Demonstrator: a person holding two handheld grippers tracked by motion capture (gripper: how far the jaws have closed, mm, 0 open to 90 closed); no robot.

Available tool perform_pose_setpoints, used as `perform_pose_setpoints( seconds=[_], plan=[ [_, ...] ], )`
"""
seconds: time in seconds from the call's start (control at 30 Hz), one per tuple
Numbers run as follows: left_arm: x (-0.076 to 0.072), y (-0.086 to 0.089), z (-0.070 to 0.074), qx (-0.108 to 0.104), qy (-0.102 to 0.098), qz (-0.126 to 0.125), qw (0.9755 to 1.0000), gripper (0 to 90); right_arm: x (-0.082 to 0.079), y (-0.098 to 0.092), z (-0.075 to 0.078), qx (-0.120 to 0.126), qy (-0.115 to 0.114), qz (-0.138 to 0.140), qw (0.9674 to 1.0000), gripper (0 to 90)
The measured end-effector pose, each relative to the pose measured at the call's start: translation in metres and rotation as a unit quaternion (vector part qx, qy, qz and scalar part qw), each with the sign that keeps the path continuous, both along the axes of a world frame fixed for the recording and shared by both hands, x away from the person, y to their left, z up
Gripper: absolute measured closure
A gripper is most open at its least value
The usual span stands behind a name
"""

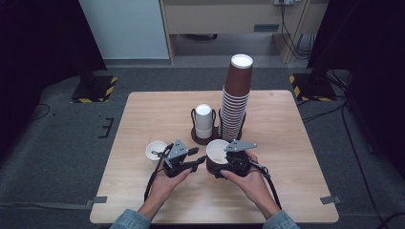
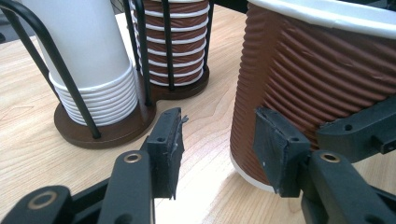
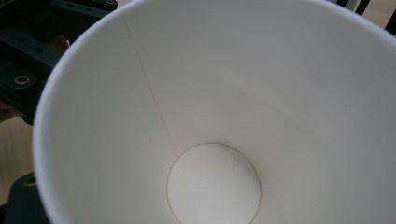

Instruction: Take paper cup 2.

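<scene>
— From above, what's on the table [image 1: 143, 119]?
— The right gripper [image 1: 223, 168] is at a brown cup [image 1: 216, 155], upright just ahead of it; the left gripper [image 1: 197, 158] points at it.
— The left gripper view?
— Jaws apart, empty; the brown cup just right, a rack [image 2: 105, 128] of stacked cups beyond.
— The right gripper view?
— The cup's white inside. Its grip, I cannot tell.

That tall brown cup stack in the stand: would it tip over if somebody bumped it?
Probably. The brown cup stack rises far above its stand, so it looks top-heavy. The black wires hug only the lowest cups. Paper cups are likely light, so the top would topple easily.
</scene>
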State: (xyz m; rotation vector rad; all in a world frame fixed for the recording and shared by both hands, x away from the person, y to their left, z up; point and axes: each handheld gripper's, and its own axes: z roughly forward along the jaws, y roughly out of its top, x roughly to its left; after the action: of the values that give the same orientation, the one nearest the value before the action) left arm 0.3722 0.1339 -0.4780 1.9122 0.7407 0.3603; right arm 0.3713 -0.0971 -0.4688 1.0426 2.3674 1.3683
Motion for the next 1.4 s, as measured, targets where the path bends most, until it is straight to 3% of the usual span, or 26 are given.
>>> perform_pose_setpoints(
  seconds=[0.47, 0.63, 0.83, 1.13, 1.4],
  plan=[
    [0.0, 0.0, 0.0, 0.002, 0.001, 0.0, 1.0, 50.2, -0.001, 0.0, 0.001, -0.003, -0.005, 0.002, 1.0, 13.1],
    [0.0, 0.0, -0.001, 0.007, -0.003, 0.013, 0.9999, 47.6, -0.001, 0.001, 0.001, -0.006, -0.01, 0.007, 0.9999, 13.2],
    [0.001, -0.001, -0.005, 0.017, 0.009, 0.016, 0.9997, 41.4, -0.001, -0.004, 0.003, -0.008, -0.013, 0.004, 0.9999, 13.2],
    [0.005, -0.002, -0.012, 0.032, 0.041, 0.022, 0.9984, 22.0, 0.0, -0.019, 0.003, -0.012, -0.014, -0.009, 0.9998, 13.1],
    [0.004, -0.004, -0.016, 0.037, 0.056, 0.023, 0.9974, 15.7, 0.002, -0.027, 0.008, -0.008, -0.018, -0.02, 0.9996, 13.1]
  ],
)
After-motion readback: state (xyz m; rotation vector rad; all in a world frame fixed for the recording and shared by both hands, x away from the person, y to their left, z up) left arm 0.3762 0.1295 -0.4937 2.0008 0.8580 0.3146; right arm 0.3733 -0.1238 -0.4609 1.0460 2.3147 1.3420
